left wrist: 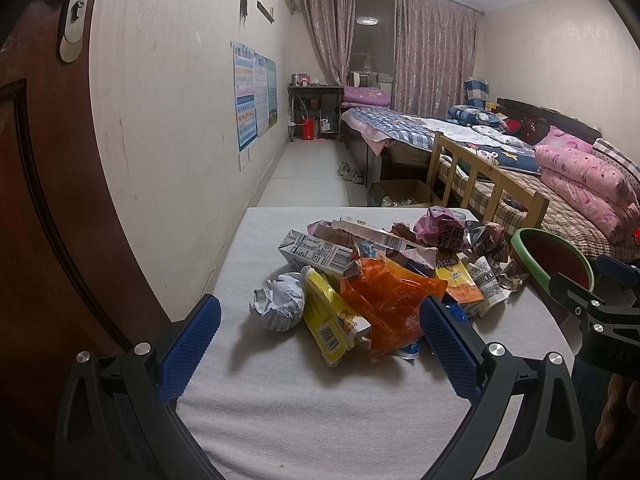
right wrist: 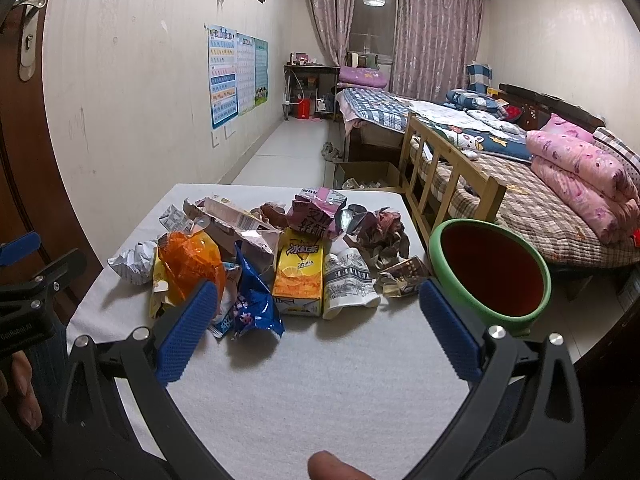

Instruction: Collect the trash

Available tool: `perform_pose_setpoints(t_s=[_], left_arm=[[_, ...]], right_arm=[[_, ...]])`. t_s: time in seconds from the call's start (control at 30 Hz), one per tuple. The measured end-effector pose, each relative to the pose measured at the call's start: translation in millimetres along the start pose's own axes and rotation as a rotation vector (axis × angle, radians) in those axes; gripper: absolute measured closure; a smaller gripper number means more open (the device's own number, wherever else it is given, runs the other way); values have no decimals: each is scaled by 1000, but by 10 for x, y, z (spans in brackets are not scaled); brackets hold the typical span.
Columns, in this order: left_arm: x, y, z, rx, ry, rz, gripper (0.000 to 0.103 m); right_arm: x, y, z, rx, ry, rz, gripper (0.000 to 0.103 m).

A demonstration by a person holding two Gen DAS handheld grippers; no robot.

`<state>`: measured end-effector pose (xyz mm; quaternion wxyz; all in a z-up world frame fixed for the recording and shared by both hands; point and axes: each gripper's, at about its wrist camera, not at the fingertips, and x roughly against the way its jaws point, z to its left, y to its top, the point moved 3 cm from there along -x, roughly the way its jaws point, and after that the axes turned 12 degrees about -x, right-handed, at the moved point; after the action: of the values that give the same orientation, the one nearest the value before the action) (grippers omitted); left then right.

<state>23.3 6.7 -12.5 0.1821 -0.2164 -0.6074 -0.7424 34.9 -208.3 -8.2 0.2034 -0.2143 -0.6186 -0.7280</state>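
A pile of trash lies on the white-cloth table (left wrist: 304,400): a crumpled paper ball (left wrist: 280,302), a yellow carton (left wrist: 326,320), an orange plastic bag (left wrist: 390,300), a milk carton (left wrist: 316,256) and several wrappers. In the right wrist view I see a yellow drink carton (right wrist: 298,276), a blue wrapper (right wrist: 252,304), a paper cup (right wrist: 350,282) and the orange bag (right wrist: 190,262). A green bin with a dark red inside (right wrist: 490,268) stands at the table's right edge. My left gripper (left wrist: 320,320) is open and empty before the pile. My right gripper (right wrist: 316,304) is open and empty, near the cup and bin.
A brown door (left wrist: 44,240) stands at the left by the wall. Beds with a wooden frame (right wrist: 452,168) and pink quilts fill the right side. A cardboard box (right wrist: 366,174) sits on the floor beyond the table. The bin also shows in the left wrist view (left wrist: 554,258).
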Motion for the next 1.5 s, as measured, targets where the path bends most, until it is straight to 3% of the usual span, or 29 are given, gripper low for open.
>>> perform_pose_setpoints(t_s=[0.37, 0.53, 0.7, 0.9, 1.07, 1.2, 1.33, 1.43, 1.5], left_arm=[[-294, -67, 129, 52, -46, 94, 8], [-453, -76, 141, 72, -102, 165, 8], [-605, -86, 153, 101, -172, 239, 8], [-835, -73, 188, 88, -172, 302, 8], [-1003, -41, 251, 66, -136, 315, 8], [-1171, -74, 346, 79, -175, 367, 8], [-1310, -63, 437, 58, -152, 386, 8], [-1470, -102, 463, 57, -185, 429, 9], [-1569, -122, 477, 63, -194, 444, 14]], right_arm=[[-215, 25, -53, 15, -1, 89, 3], [-355, 54, -93, 12, -1, 139, 3], [-539, 113, -115, 5, 59, 205, 3], [-807, 132, -194, -32, 71, 290, 3], [-1016, 121, -300, -29, 29, 338, 3], [-1204, 118, -360, 3, -16, 370, 3], [-1377, 114, -444, -17, -11, 409, 4], [-1482, 83, -479, -15, -15, 440, 7], [-1547, 75, -502, -16, -16, 454, 8]])
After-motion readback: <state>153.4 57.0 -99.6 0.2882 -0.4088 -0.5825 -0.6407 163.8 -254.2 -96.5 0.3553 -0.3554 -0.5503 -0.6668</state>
